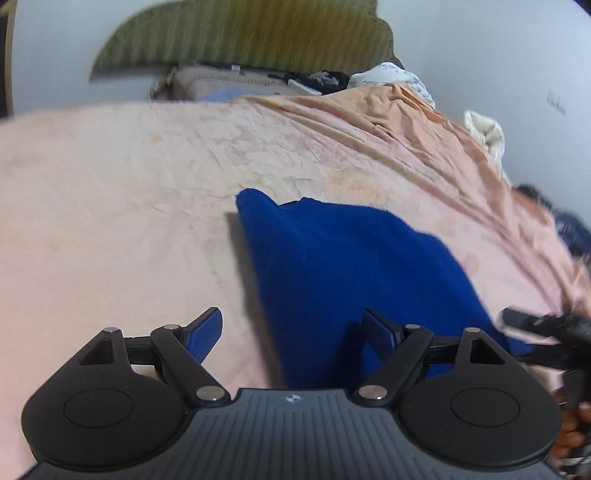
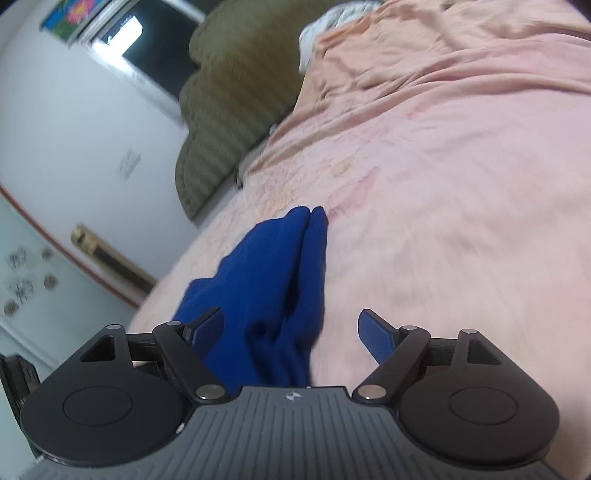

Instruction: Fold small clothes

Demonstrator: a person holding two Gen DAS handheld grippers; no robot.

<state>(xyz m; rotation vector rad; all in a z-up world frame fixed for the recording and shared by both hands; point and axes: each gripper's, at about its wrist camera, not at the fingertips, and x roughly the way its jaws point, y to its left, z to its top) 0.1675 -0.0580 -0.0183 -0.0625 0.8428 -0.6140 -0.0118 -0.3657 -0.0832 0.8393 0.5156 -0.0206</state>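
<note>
A small dark blue garment (image 1: 354, 266) lies on the pink bedsheet (image 1: 110, 206). In the left wrist view it is a flat folded shape reaching under my left gripper (image 1: 293, 332), which is open and empty, its right finger over the cloth. In the right wrist view the blue garment (image 2: 280, 280) looks bunched in long folds and runs between the fingers of my right gripper (image 2: 291, 334), which is open and empty. The right gripper's black body also shows at the right edge of the left wrist view (image 1: 554, 332).
An olive striped headboard (image 1: 243, 33) stands at the far end against a white wall. A cardboard box (image 1: 229, 83) and dark and white clothes (image 1: 391, 77) lie near it. The sheet is wrinkled toward the right. A window (image 2: 147, 40) and tiled floor (image 2: 33, 280) lie left of the bed.
</note>
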